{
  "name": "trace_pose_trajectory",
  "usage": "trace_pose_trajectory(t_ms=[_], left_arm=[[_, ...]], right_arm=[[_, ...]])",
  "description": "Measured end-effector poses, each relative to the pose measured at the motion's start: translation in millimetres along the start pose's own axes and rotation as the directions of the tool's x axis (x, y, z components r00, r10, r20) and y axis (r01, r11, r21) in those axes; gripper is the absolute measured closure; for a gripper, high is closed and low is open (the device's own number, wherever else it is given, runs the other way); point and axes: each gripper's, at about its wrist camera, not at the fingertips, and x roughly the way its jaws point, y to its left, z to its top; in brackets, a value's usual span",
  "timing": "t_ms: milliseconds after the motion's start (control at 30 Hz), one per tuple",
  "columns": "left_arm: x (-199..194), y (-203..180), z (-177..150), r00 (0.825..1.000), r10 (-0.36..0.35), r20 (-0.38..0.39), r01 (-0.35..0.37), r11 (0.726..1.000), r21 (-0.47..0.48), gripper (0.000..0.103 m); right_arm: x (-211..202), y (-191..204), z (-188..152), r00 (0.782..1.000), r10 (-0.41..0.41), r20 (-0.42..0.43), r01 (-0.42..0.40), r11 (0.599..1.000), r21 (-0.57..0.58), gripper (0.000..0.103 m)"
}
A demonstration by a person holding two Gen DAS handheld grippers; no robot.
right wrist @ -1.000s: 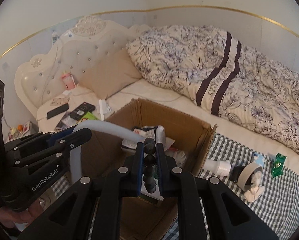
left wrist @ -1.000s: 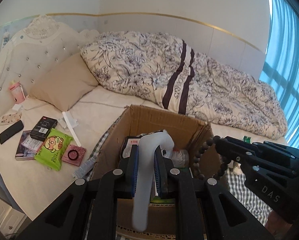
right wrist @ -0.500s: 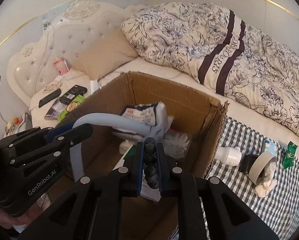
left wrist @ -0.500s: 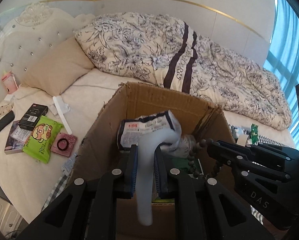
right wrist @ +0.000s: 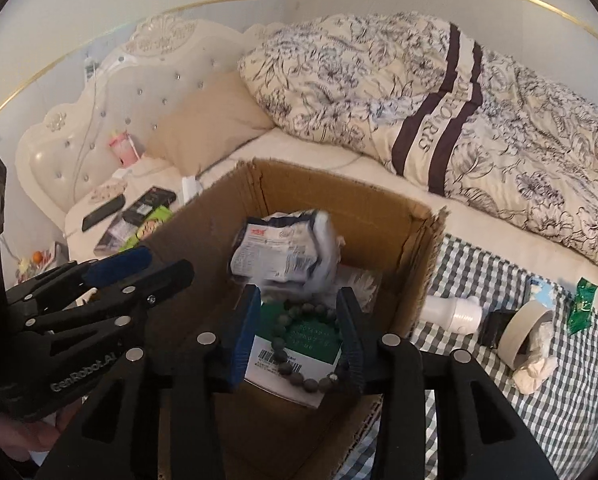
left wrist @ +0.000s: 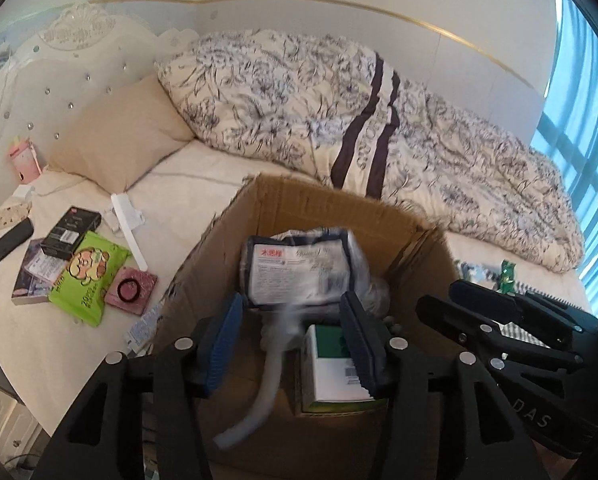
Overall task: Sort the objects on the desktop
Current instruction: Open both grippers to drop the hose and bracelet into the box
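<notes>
A cardboard box point(left wrist: 331, 196) point(right wrist: 339, 184) stands open on the bed below both grippers. My left gripper point(left wrist: 291, 308) is open above it. A pale blue curved strip point(left wrist: 269, 376), blurred, hangs loose between its fingers over the box's inside. My right gripper point(right wrist: 299, 296) is open too. A dark bead bracelet point(right wrist: 280, 345) lies free between its fingers, over a green and white carton point(right wrist: 299, 336) in the box. Each gripper shows in the other's view: the right gripper point(left wrist: 499, 320) and the left gripper point(right wrist: 119, 276).
A plastic-wrapped packet point(left wrist: 299, 268) leans inside the box. Left of it on the sheet lie a green wipes pack point(left wrist: 87, 280), a black carton point(left wrist: 73, 226) and a phone point(left wrist: 7, 244). On the checked cloth at right lie a white bottle point(right wrist: 455, 314), a tape roll point(right wrist: 527, 332) and a green sachet point(right wrist: 583, 304).
Both grippers have opened over the box. The pale blue strip and the bead bracelet, clamped half a second ago, are now loose and lower in the box.
</notes>
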Motion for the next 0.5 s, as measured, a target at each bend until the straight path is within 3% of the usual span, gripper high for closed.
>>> trace_pose_trajectory(t_ms=[500], left_arm=[[-61.0, -47.3, 13.8, 0.993, -0.044, 0.111, 0.038, 0.998, 0.051, 0.034]], right_arm=[[-88.5, -18.3, 2.2, 0.987, -0.060, 0.149, 0.057, 0.998, 0.023, 0.061]])
